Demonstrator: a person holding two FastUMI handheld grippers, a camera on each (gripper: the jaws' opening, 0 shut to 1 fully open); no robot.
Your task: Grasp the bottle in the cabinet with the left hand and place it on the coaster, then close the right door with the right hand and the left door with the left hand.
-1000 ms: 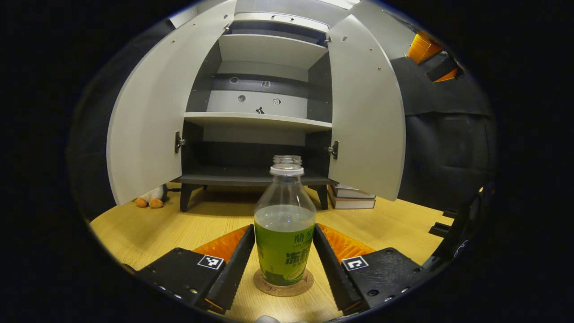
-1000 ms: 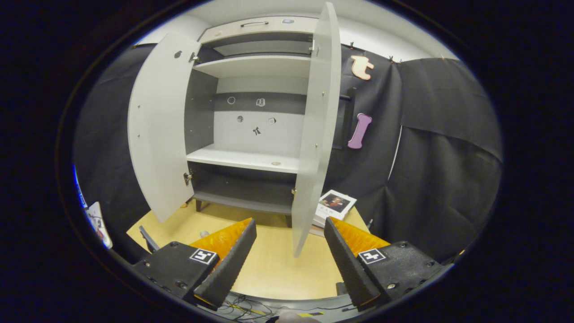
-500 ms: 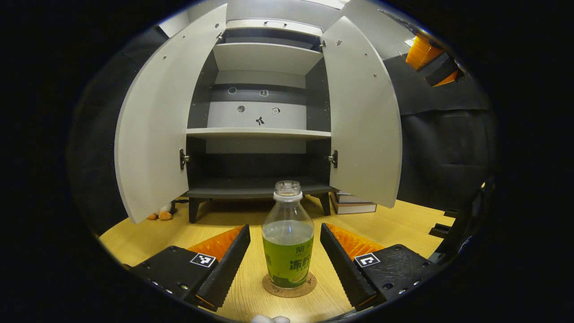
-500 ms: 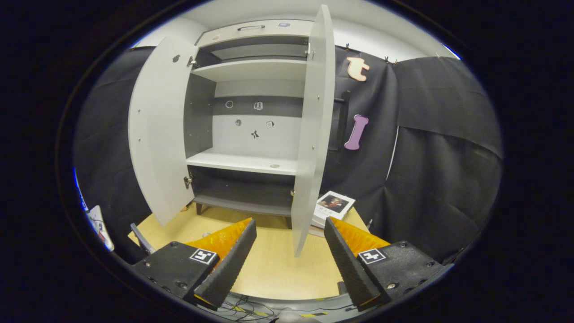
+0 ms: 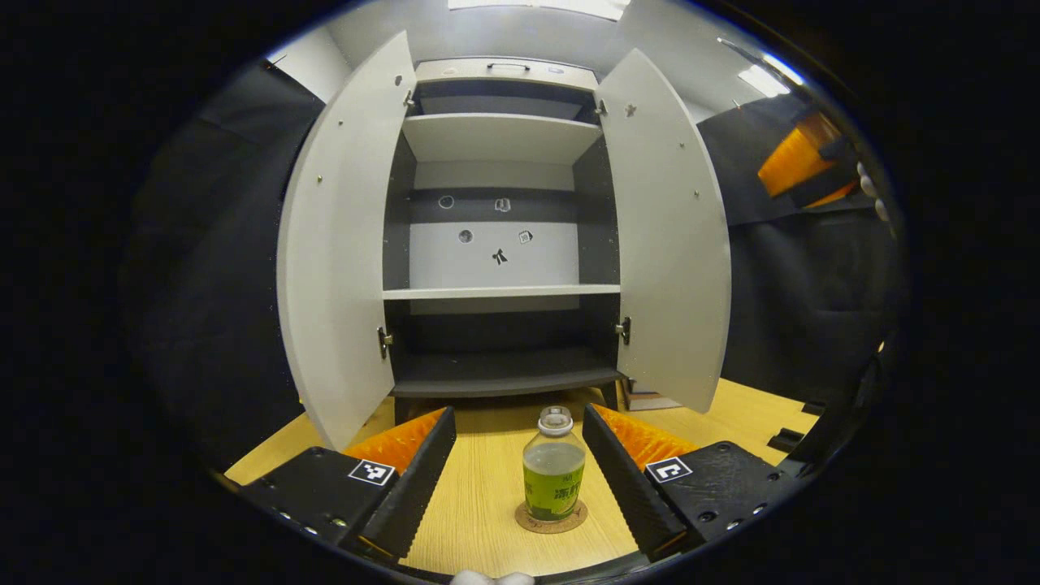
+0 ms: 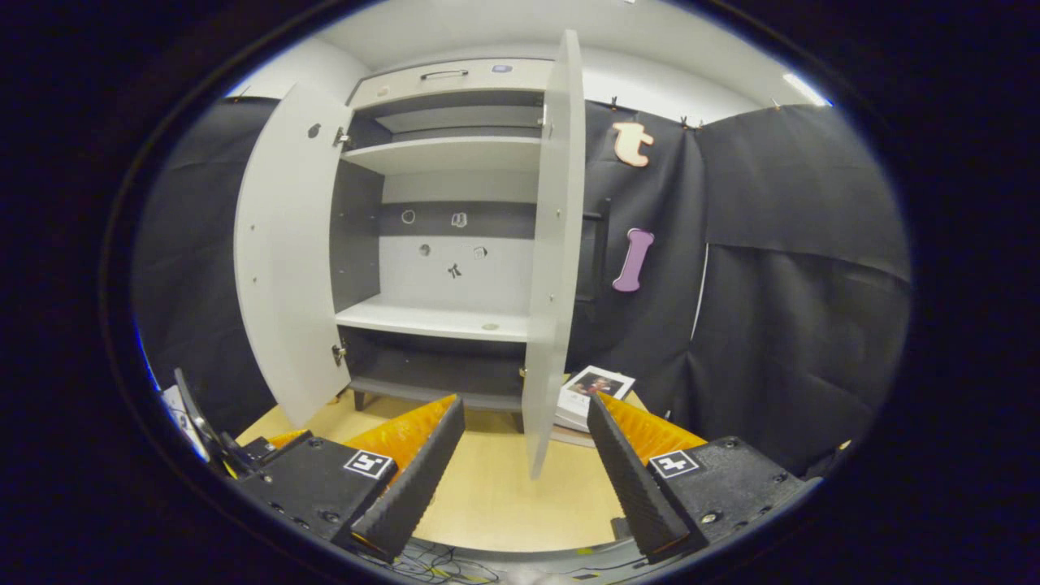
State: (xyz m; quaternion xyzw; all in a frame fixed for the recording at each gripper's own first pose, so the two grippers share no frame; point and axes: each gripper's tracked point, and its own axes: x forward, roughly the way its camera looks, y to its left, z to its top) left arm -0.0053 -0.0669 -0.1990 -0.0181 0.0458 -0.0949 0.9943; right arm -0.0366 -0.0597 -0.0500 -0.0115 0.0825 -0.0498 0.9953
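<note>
Both the left gripper (image 5: pixel 518 479) and right gripper (image 6: pixel 526 471) gape wide, holding nothing, bottle (image 5: pixel 554 476) untouched.

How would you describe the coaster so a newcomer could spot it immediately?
Start at the open cabinet, then drop to the wooden table in front of it. The coaster is the round brown disc under the green-labelled bottle, the only flat round thing there.
</note>
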